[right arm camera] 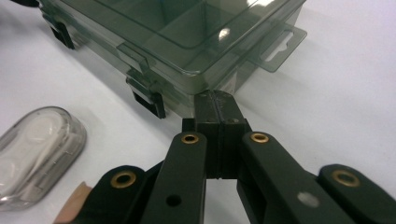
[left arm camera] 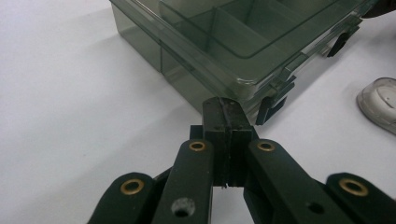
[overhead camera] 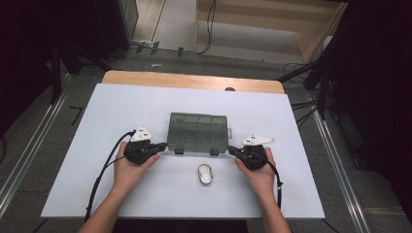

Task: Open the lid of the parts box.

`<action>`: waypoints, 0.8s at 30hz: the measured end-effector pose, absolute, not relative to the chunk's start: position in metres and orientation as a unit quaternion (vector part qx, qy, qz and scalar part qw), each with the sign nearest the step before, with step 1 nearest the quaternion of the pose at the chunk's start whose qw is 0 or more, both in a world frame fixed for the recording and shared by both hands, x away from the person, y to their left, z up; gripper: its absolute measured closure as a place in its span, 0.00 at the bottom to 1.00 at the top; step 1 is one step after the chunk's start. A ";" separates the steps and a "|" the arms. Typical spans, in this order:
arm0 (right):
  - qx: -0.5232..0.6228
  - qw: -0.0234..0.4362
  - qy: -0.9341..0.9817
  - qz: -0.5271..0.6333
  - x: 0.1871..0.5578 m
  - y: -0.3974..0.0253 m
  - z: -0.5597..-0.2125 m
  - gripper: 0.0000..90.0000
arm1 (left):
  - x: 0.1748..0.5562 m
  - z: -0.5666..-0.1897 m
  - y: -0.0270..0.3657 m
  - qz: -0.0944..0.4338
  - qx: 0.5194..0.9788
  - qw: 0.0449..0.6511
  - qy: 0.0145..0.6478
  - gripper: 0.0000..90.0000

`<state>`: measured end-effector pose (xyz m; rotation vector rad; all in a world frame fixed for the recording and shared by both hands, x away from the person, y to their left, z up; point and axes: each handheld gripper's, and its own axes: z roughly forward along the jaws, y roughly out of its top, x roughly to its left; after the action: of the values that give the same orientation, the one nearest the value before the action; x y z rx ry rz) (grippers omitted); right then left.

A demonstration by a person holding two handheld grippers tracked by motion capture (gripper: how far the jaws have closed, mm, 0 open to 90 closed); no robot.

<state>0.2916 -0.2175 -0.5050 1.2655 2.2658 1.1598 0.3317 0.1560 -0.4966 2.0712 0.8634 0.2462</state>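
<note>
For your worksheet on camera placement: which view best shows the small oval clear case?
The right gripper view: the oval case lies close, its white inside visible. The high view shows it whole but tiny, before the compartment box. The left gripper view catches one edge.

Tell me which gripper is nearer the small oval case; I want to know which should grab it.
Right, narrowly. The right gripper sits up and right of the oval case; the left gripper lies farther, up and left. Both press the compartment box.
</note>
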 end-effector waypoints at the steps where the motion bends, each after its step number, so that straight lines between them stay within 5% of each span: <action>1: 0.441 0.146 0.785 0.409 0.291 -0.218 -0.504 0.98 | 0.332 -0.496 0.156 0.097 0.828 0.431 0.346 0.99; 24: 0.447 0.167 0.737 0.479 0.294 -0.222 -0.480 0.98 | 0.335 -0.462 0.145 0.124 0.803 0.481 0.330 0.99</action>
<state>0.2938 -0.2222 -0.4800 1.2719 2.0969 1.3640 0.3349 0.1448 -0.4616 1.9582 0.8042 0.3014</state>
